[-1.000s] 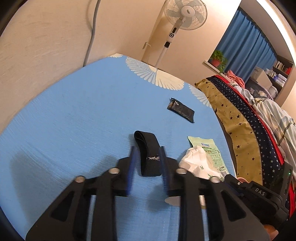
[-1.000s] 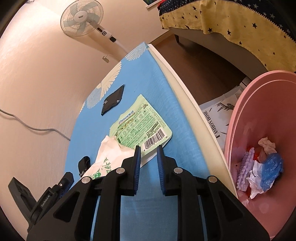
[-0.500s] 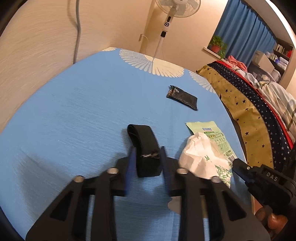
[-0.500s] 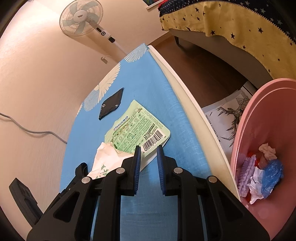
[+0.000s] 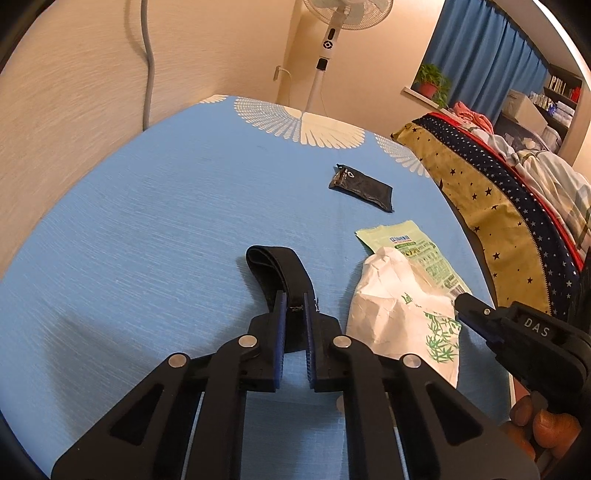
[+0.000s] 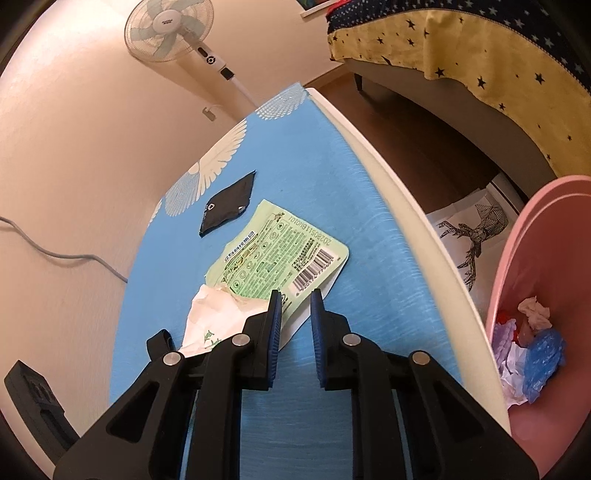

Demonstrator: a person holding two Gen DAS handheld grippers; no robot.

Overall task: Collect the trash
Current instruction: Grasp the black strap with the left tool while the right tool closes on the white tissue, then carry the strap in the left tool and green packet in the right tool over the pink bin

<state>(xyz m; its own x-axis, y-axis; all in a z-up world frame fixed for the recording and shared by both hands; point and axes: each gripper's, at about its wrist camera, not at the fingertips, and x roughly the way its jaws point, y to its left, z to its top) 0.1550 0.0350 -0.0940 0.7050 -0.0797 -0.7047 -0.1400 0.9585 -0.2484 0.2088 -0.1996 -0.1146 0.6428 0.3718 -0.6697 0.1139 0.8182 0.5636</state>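
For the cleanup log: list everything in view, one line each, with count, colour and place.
Strap: 1, black, on the table, its near end between the left gripper's pads.
Pouch: 1, black, far part of the table.
Packet: 1, green, by the table's right edge, ahead of the right gripper.
Bag: 1, white with green leaves, partly over the packet.
Table: 1, blue cloth with white fans.
Bin: 1, pink, on the floor right of the table, crumpled trash inside.
Fan: 1, white, by the wall.
Bed: 1, yellow and navy star cover.
Left gripper: 1, black, just closed on the strap.
Right gripper: 1, black, open, over the packet's corner.
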